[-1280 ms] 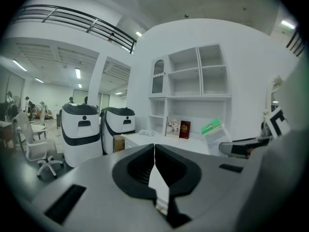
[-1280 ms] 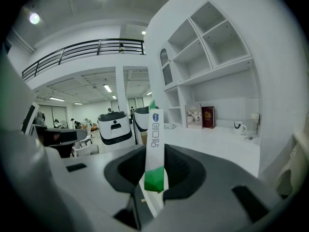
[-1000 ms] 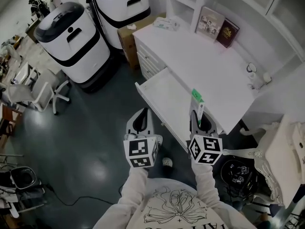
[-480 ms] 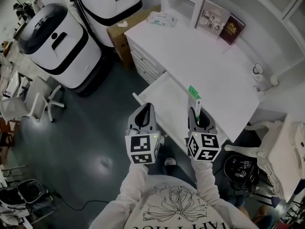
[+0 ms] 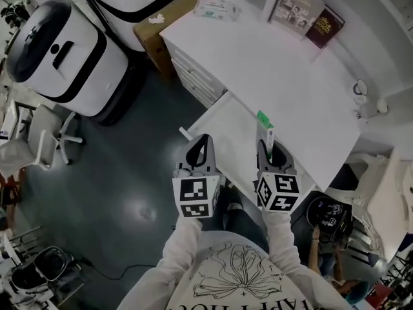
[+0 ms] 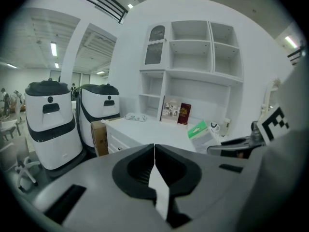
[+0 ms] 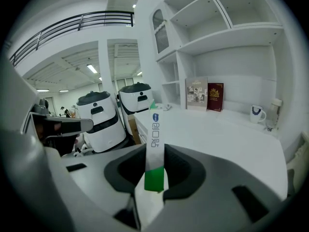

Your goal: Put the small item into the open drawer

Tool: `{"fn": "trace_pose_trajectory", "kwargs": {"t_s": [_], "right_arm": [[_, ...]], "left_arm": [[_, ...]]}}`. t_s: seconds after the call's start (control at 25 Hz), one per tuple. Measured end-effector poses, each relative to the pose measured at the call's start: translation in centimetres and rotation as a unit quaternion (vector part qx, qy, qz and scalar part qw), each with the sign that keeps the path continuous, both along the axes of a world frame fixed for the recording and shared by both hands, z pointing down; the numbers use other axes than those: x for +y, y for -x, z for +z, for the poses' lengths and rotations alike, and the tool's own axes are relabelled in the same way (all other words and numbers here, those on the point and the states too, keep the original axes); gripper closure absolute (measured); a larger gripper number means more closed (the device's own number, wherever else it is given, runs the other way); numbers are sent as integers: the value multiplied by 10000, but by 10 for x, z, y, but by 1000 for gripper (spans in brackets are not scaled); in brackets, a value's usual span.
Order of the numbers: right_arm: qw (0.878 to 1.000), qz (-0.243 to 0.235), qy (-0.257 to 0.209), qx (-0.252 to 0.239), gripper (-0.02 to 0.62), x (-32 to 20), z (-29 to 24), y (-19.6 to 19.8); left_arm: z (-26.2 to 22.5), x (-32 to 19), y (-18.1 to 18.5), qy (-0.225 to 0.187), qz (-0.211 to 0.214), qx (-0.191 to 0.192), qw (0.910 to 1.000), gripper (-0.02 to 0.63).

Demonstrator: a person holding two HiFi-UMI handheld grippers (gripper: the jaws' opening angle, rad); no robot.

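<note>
The small item is a slim white box with green ends (image 5: pixel 266 129). My right gripper (image 5: pixel 270 148) is shut on it, and the box sticks out forward between the jaws, over the near edge of the white desk (image 5: pixel 284 76). In the right gripper view the box (image 7: pixel 154 144) stands upright in the right gripper (image 7: pixel 155 175). The open drawer (image 5: pixel 226 129) juts out of the desk front, just left of that gripper. Left of the drawer's near end, my left gripper (image 5: pixel 197 155) hovers shut and empty. In the left gripper view the jaws of the left gripper (image 6: pixel 154 151) meet.
Two large white-and-black machines (image 5: pixel 58 57) stand on the dark floor at left, with a cardboard box (image 5: pixel 161 23) beside the desk. On the desk are a wipes pack (image 5: pixel 213 6), two books (image 5: pixel 302 8) and a mug (image 5: pixel 360 88). An office chair (image 5: pixel 45 137) stands at far left.
The head view has shifted so the desk and drawer sit slightly farther right. Both grippers stay side by side near the drawer; the right one still holds the box.
</note>
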State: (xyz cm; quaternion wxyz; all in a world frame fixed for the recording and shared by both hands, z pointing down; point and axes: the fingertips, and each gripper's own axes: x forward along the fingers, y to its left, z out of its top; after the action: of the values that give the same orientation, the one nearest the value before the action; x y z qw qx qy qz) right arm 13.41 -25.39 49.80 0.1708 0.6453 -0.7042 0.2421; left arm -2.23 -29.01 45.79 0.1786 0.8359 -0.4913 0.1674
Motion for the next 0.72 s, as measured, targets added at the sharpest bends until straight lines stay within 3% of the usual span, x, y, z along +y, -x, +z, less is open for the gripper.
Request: {"fn": "trace_pose_trajectory", "kwargs": {"t_s": [0.72], "right_arm": [[9941,-251,1052,90,506,-8,97,-10]], "left_arm": [[77,-10,-20,768,176,-99,9968,598]]}}
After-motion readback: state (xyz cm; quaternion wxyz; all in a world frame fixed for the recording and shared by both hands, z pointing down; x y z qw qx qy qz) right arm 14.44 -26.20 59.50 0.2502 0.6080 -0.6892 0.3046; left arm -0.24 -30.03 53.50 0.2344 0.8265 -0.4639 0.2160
